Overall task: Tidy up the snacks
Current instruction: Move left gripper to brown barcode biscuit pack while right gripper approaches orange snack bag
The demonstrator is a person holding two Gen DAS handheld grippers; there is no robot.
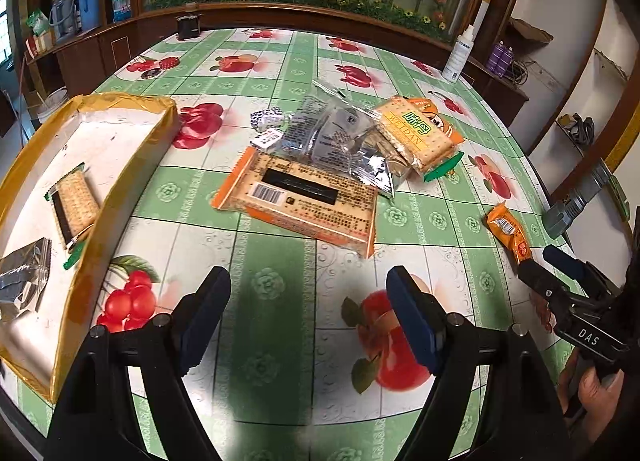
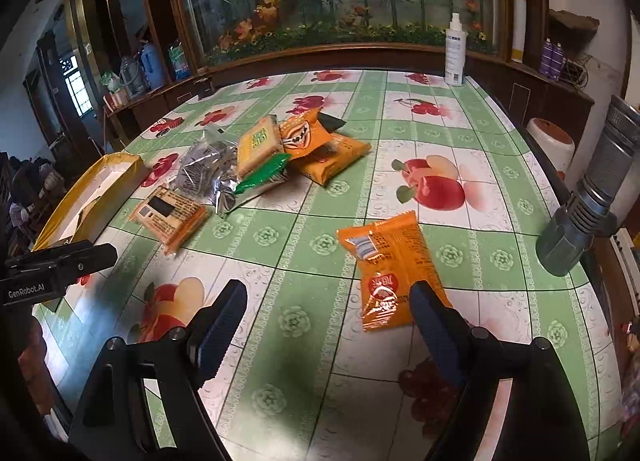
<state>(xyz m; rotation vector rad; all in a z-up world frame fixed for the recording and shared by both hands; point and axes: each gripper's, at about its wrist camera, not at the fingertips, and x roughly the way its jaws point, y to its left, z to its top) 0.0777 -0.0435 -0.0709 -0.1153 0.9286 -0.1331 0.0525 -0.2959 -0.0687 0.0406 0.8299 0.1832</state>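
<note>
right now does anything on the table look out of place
One small orange snack packet lies alone near the right gripper, apart from the heaped packets. A grey metal flashlight, no snack, sits at the table's right edge.

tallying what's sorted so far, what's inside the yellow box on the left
Inside the yellow box: a cracker pack with green ends and a silver foil packet, both lying flat. The near wall and the frame edge hide part of its floor, so more may be there.

Ahead of my left gripper (image 1: 308,313) the tablecloth (image 1: 276,261) lies bare up to the snack pile (image 1: 340,157), with the yellow-walled tray (image 1: 120,189) closing off the left side. My right gripper (image 2: 330,321) has an orange packet (image 2: 384,261) just before its right finger, open cloth to the left, and a grey flashlight (image 2: 588,197) blocking the far right edge.
</note>
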